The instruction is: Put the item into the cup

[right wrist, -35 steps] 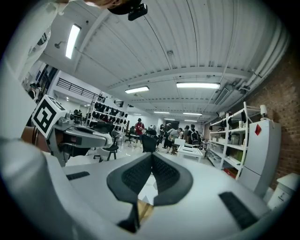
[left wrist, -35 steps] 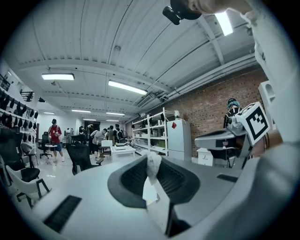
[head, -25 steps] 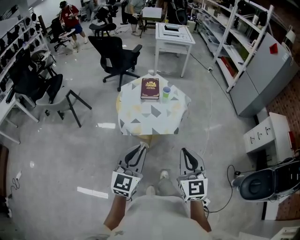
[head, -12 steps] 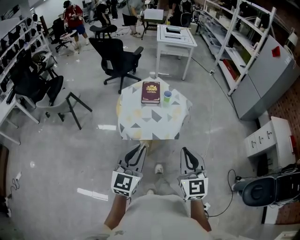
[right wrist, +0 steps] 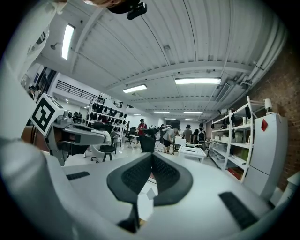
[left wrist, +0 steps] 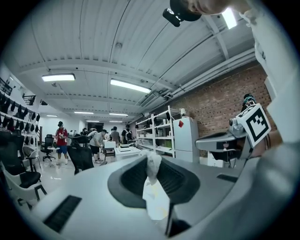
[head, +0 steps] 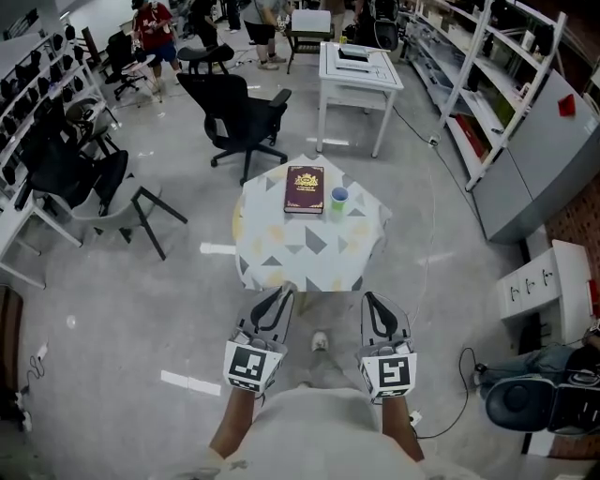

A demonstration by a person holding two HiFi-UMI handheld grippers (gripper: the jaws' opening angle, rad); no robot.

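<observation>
A small green-and-blue cup stands on a round table covered with a patterned cloth, right beside a dark red book. Both grippers are held low in front of the person's body, short of the table's near edge. My left gripper is shut on a crumpled white item, which sticks up past the jaw tips in the left gripper view. My right gripper is shut with nothing in it; its pads meet at the tips. The cup does not show in either gripper view.
Black office chairs stand behind and left of the table, and a white desk is further back. Metal shelving and a grey cabinet line the right side. People stand at the far end of the room.
The table, book and cup have come slightly closer and lower in the head view. Both grippers keep their places and their jaws are unchanged.
</observation>
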